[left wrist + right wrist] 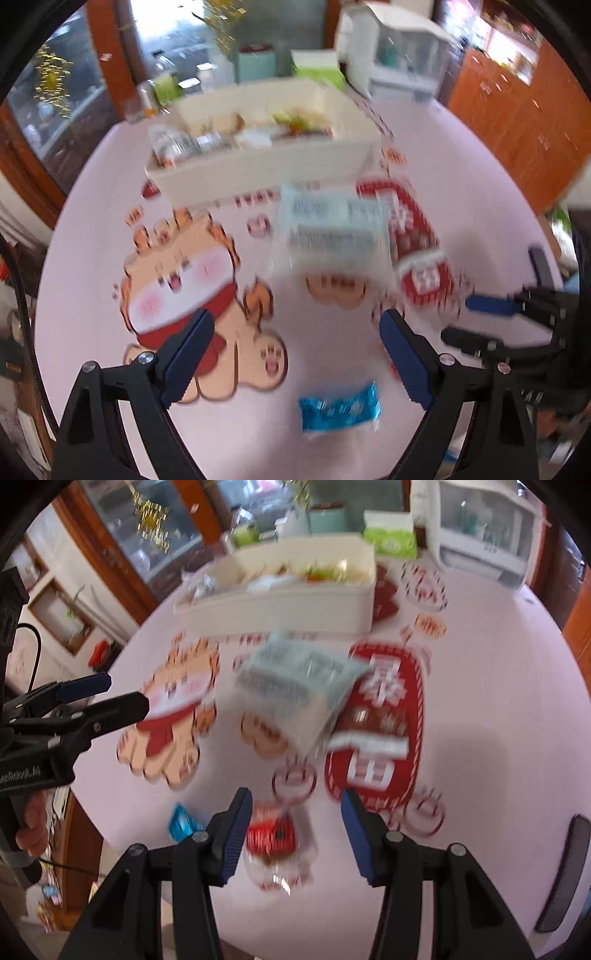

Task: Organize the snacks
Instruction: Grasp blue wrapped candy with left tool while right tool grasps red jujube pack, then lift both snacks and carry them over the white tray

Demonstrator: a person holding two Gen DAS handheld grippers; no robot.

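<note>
A cream storage box (258, 173) (280, 598) holding several snacks stands at the far side of the pink printed tablecloth. A pale blue-grey snack bag (332, 236) (295, 686) lies in front of it, partly over a red and white packet (421, 258) (373, 731). A small blue packet (340, 410) (183, 825) lies near the front edge. A small red and clear packet (273, 845) lies between the right gripper's fingers. My left gripper (297, 356) is open and empty above the cloth. My right gripper (295, 840) is open around the red packet. Both views are blurred.
Behind the box stand a green tissue box (389, 539), a teal canister (256, 64), jars and a white appliance (399, 51). A wooden cabinet (517, 122) is at the right. A dark chair back (561, 875) is by the table's right edge.
</note>
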